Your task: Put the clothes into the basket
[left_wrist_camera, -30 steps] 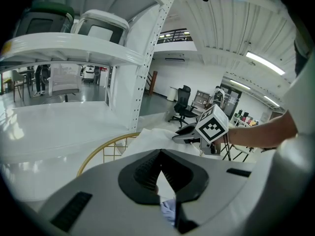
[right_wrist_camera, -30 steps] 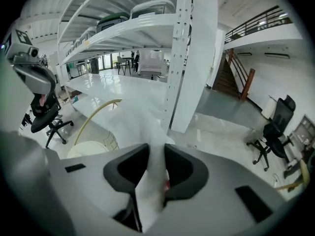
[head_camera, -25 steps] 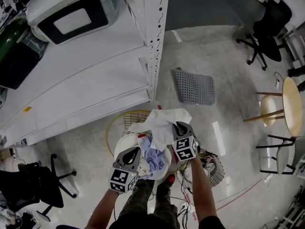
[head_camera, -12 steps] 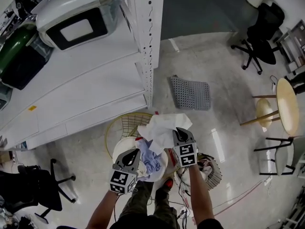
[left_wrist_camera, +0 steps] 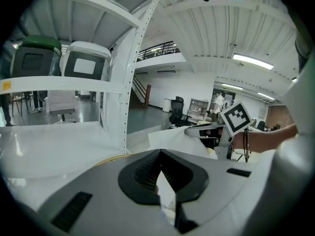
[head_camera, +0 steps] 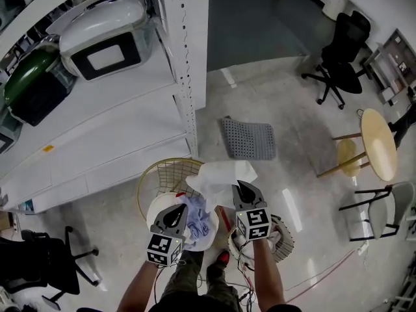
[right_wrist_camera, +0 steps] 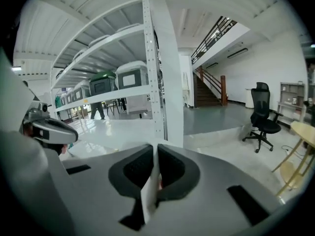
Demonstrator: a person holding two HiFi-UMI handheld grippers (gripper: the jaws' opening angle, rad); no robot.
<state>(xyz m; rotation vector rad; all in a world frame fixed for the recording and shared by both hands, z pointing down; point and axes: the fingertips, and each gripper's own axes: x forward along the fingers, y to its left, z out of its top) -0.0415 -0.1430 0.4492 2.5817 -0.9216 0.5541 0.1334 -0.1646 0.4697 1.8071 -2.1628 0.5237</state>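
holding a white cloth up by the basket, both claws pinched

my right claw (head_camera: pixel 239 184) is pressed together on a fold of the white cloth (head_camera: pixel 220 174). its own view shows the fabric squeezed flat between the pads and hanging out below. my left claw (head_camera: pixel 183 207) is closed too, tips meeting, with pale fabric caught between them. i take that to be another edge of the same cloth, though i cannot be sure.

the cloth hangs bunched over the rim of the basket (head_camera: pixel 144 186) nearest my right claw, partly above the open mouth and partly outside it. just on my side of the basket sits a white tub (head_camera: pixel 155 207) with blue clothes (head_camera: pixel 199 217) in it. a shelf post (head_camera: pixel 187 103) stands right behind the basket.

i judge the cloth is lifted but not yet in. the risks from here:

- my right grip is on a thin fold, so a quick swing could pull it free and drop the cloth on the floor beside the basket.
- if i let go where it hangs now, part would drape over the rim and might slide out.
- if the left claw has in fact pinched a blue piece from the tub, that piece could trail along and snag.
- swinging too far past the basket would knock a claw on the post.
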